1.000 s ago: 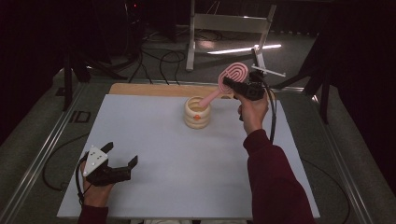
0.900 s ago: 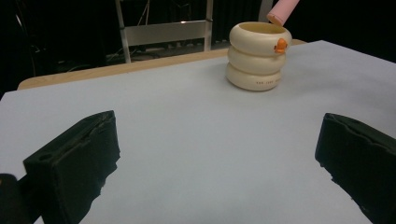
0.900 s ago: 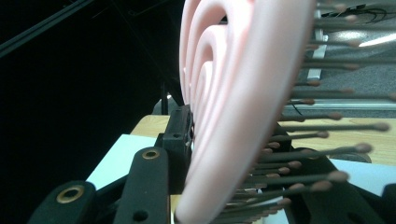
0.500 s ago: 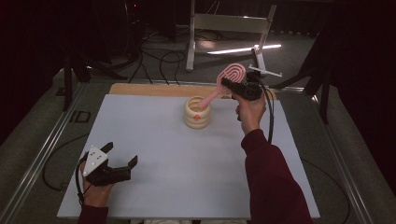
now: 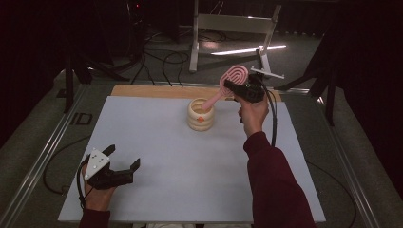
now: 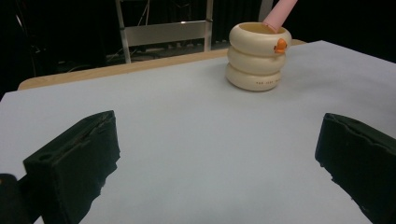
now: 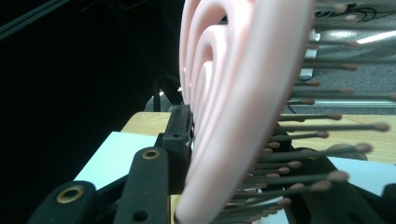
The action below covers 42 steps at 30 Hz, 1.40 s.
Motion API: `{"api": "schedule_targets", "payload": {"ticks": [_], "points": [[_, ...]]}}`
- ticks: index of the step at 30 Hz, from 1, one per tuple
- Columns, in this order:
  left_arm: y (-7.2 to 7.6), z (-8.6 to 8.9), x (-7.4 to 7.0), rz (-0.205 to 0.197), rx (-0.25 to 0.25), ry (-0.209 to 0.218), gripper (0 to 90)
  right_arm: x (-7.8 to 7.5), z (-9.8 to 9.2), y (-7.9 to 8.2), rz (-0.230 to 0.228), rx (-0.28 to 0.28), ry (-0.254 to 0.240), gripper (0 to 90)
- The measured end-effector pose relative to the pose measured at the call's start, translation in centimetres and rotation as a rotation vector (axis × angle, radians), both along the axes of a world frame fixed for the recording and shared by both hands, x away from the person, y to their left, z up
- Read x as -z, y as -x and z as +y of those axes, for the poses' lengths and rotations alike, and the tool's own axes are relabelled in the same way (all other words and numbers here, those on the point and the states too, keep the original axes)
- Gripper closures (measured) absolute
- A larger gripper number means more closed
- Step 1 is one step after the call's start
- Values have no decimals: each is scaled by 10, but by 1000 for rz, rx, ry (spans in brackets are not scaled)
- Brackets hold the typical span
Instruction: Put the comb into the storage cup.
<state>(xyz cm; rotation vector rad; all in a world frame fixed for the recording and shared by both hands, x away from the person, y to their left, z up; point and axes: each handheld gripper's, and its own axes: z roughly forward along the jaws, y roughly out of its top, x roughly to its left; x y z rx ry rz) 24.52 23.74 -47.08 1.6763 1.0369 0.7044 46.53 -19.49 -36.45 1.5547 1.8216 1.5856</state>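
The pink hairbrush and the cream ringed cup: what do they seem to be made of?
The pink hairbrush looks like matte moulded plastic, with thin dark bristles ending in small ball tips. The cream ringed cup has a smooth, softly glossy surface, probably plastic, possibly glazed ceramic.

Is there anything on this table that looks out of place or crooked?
Nothing looks damaged or spilled. The pink hairbrush leans steeply, its handle end inside the cream ringed holder, because the right gripper grips its head. The holder stands upright.

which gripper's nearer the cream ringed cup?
Right. The right gripper is just beside and above the cream ringed cup, shut on the pink plastic hairbrush whose handle dips into it. The left gripper sits open at the table's near-left corner, well apart.
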Motion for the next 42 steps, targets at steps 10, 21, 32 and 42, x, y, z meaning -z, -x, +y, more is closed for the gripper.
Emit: {"api": "schedule_targets", "payload": {"ticks": [10,21,32,42], "points": [[0,0,0,0,1,-2,5,3,5,-1,1,3,9,637],[0,0,0,-1,2,0,5,8,10,-2,6,8,20,637],[0,0,-1,-2,1,0,5,16,12,-3,17,20,27,637],[0,0,0,-2,1,0,5,20,17,-4,16,19,49,637]]}}
